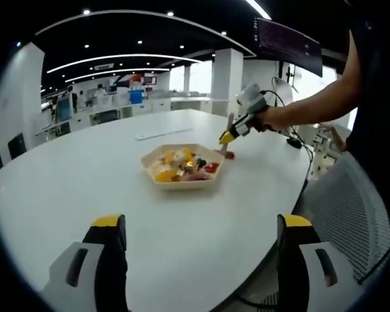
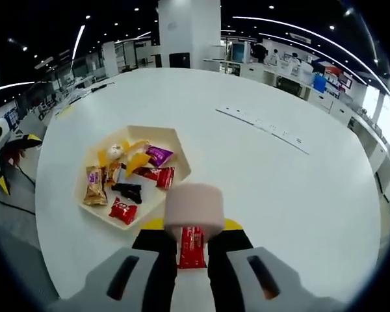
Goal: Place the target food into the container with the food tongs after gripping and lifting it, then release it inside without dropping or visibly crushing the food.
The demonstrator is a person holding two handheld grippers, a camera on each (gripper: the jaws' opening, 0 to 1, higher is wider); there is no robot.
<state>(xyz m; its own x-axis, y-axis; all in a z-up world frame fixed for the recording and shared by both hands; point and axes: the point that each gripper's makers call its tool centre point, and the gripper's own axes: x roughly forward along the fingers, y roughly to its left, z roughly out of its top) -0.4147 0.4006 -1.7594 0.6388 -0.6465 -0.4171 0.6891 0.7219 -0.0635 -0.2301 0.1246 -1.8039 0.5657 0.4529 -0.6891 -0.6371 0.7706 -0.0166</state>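
Observation:
A beige hexagonal tray (image 1: 182,184) holds several wrapped snacks on the white table. In the left gripper view my right gripper (image 1: 227,138) reaches in from the right, just past the tray, shut on beige food tongs (image 1: 231,123). The tongs' tips are at a red snack packet (image 1: 229,155) lying on the table beside the tray. In the right gripper view the tongs (image 2: 194,205) stand between the close-set jaws of the right gripper (image 2: 192,231), the red packet (image 2: 192,250) shows below them, and the tray (image 2: 173,146) lies ahead to the left. My left gripper (image 1: 201,221) hangs open over the near table edge.
A long white strip (image 2: 263,127) lies on the table beyond the tray. A grey mesh chair (image 1: 344,214) stands at the table's right edge. A person's arm (image 1: 312,107) holds the right gripper. Desks and pillars fill the office behind.

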